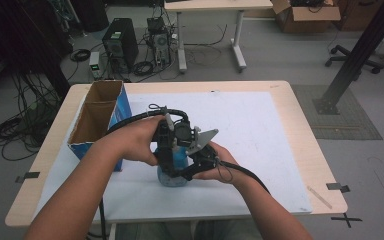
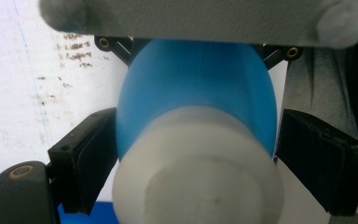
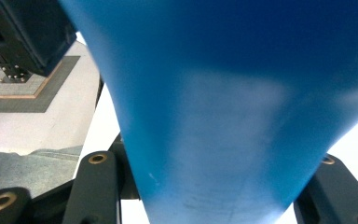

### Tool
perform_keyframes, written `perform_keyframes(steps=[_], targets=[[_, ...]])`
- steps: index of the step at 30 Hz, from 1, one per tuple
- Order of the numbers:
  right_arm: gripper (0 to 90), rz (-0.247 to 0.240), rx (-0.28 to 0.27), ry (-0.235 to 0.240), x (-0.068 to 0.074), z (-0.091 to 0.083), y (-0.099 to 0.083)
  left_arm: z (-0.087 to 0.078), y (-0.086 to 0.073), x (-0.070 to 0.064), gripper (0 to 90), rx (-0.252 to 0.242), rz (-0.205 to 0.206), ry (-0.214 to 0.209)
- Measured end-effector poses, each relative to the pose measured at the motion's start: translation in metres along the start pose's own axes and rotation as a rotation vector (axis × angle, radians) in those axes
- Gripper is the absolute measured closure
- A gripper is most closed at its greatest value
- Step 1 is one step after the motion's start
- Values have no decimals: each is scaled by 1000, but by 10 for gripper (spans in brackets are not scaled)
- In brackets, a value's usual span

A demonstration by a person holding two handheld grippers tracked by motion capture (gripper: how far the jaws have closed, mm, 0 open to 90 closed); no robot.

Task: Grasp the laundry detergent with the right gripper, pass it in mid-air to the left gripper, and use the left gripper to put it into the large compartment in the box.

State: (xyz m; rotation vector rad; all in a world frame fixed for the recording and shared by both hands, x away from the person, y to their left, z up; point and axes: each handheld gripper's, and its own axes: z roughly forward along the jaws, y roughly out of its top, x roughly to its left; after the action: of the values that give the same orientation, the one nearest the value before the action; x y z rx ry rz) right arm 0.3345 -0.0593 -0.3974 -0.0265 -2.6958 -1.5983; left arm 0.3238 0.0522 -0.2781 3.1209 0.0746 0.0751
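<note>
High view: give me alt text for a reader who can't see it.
Two hand-held grippers, left gripper and right gripper, meet on a blue bottle standing on a white mat on a wooden table. An open cardboard box sits at left.

Both grippers, left (image 1: 166, 150) & right (image 1: 200, 162), meet at centre, jaws clamped inward

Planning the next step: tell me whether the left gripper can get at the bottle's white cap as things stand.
Probably yes. In the left gripper view, the white cap of the blue bottle sits between the left gripper's black jaws with nothing in the way; the right gripper grips the bottle's body instead.
</note>
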Motion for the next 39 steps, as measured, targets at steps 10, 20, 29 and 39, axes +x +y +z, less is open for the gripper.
perform_keyframes(steps=[10,20,29,39], targets=[[456,-16,-6,-6,0,0,1,0,0,-1,221,6,12,12],[456,-25,-4,-6,0,0,3,0,-1,-2,266,5,17,19],[456,-20,-5,-7,1,-1,4,0,-1,-3,327,10,25,22],[457,-1,-17,-3,3,0,5,0,0,-6,353,25,58,78]])
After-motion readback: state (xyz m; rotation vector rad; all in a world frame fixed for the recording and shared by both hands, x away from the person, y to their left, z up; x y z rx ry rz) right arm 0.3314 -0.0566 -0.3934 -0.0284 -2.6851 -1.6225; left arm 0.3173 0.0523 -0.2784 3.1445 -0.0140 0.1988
